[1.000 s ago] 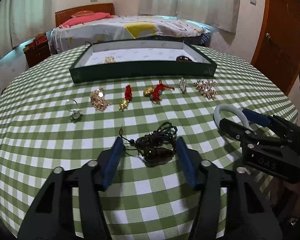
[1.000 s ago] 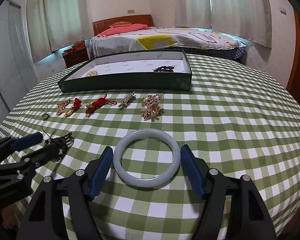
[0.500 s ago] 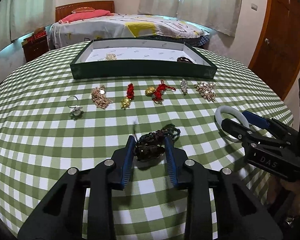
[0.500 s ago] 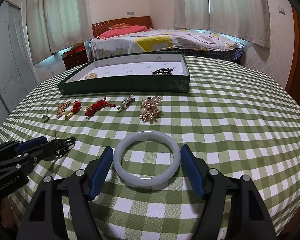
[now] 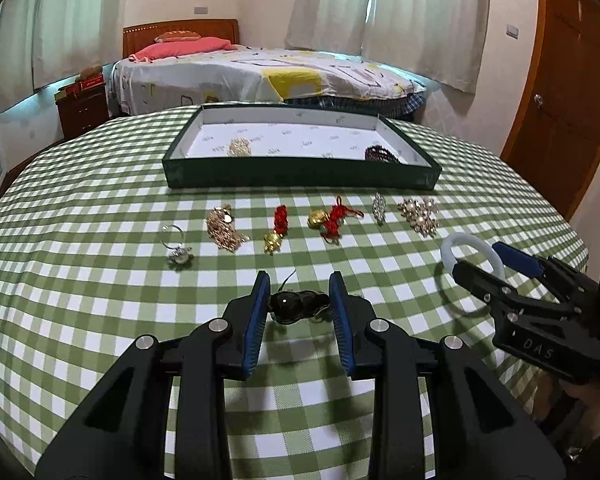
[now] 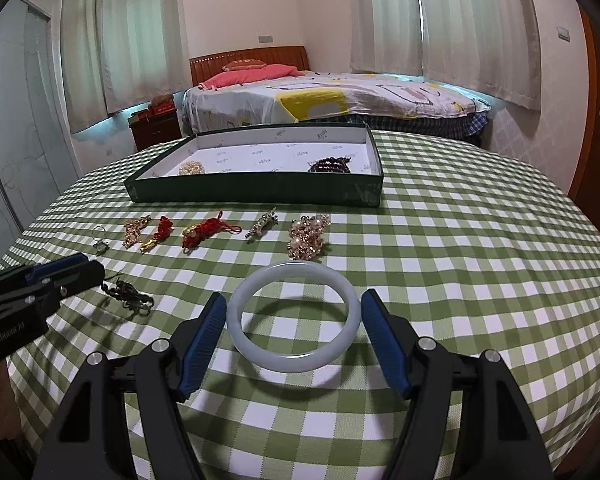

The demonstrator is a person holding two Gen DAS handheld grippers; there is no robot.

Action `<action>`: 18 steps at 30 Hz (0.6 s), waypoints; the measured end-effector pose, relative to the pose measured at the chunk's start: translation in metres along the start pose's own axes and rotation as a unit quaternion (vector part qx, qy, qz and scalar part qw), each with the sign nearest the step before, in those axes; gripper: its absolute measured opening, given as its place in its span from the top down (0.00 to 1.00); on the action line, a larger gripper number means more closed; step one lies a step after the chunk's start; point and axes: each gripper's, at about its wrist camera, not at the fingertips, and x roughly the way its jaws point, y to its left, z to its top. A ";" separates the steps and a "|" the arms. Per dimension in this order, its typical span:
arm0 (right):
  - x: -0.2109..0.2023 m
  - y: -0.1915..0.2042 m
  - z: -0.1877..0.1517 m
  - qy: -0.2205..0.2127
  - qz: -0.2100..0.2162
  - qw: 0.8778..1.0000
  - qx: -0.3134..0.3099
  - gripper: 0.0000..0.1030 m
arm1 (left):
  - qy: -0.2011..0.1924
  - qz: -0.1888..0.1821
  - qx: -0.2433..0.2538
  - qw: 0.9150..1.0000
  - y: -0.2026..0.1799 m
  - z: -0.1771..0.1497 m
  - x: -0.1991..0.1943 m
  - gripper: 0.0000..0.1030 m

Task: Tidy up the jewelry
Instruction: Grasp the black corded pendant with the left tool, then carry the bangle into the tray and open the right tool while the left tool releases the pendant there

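The round table [image 5: 80, 300] carries a green-checked cloth. A dark green tray [image 5: 300, 174] sits at its far side. The right gripper [image 6: 293, 322] stands wide around the pale jade bangle [image 6: 293, 354], pads clear of it. The left gripper [image 5: 299, 300], jaws just narrowed, clamps the dark corded pendant [image 5: 298, 307] raised above the cloth.
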 end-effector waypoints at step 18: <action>-0.010 0.006 0.014 -0.021 0.003 1.000 -0.003 0.34 | -0.031 0.004 -0.001 1.000 0.004 0.016 -0.015 0.71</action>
